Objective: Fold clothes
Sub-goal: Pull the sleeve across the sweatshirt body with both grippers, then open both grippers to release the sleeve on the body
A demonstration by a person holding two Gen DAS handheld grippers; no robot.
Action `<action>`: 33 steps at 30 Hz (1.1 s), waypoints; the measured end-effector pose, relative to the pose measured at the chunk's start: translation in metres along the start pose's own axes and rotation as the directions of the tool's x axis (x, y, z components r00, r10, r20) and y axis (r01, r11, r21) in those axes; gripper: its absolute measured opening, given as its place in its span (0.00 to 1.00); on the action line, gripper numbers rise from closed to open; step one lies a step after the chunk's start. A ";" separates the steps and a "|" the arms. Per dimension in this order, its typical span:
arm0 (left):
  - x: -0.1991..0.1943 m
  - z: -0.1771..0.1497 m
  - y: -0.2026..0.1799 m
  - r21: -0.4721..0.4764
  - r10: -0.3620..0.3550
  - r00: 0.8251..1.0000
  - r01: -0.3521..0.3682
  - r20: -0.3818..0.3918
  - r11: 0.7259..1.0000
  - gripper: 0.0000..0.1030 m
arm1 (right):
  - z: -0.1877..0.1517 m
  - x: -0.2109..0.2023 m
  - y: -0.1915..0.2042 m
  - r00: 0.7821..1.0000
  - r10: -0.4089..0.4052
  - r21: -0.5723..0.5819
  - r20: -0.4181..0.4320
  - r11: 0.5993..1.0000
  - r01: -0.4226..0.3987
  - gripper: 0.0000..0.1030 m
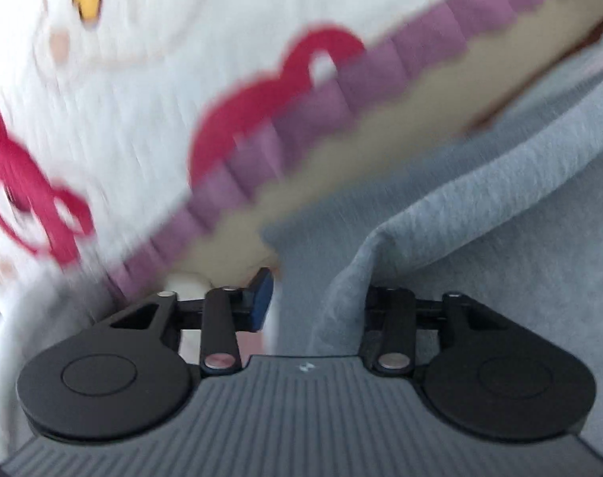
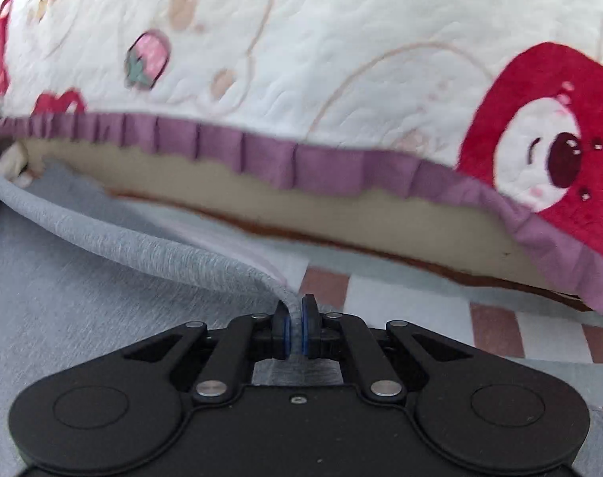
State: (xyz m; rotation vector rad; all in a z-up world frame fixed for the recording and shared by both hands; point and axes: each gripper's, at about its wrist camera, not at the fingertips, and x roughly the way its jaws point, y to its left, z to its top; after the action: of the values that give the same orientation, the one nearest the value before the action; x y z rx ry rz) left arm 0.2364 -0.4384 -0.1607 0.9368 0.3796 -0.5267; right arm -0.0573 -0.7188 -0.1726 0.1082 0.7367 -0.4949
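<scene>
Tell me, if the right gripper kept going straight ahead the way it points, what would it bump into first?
Probably the quilt's beige side under the purple frill, past striped bedding; the right gripper is pinching grey cloth.

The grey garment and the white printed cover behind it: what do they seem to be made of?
Grey garment: looks like soft heathered jersey or sweatshirt knit, matte, with fine flecks and limp folds where the right gripper pinches its edge. White printed cover: likely quilted cotton or plush, with puckered stitch lines, and a pleated purple frill of thin woven cloth.
</scene>
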 end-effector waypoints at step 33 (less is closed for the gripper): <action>0.073 -0.098 0.079 -0.407 -0.267 0.959 0.206 -0.098 0.890 0.48 | -0.018 0.046 -0.020 0.999 0.035 0.045 -0.032 0.998 -0.033 0.03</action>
State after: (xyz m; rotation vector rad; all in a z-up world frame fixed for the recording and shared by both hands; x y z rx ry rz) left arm 0.3333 -0.3371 -0.1999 0.5416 0.7177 -0.5769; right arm -0.0488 -0.7500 -0.2155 0.1707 0.7545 -0.4781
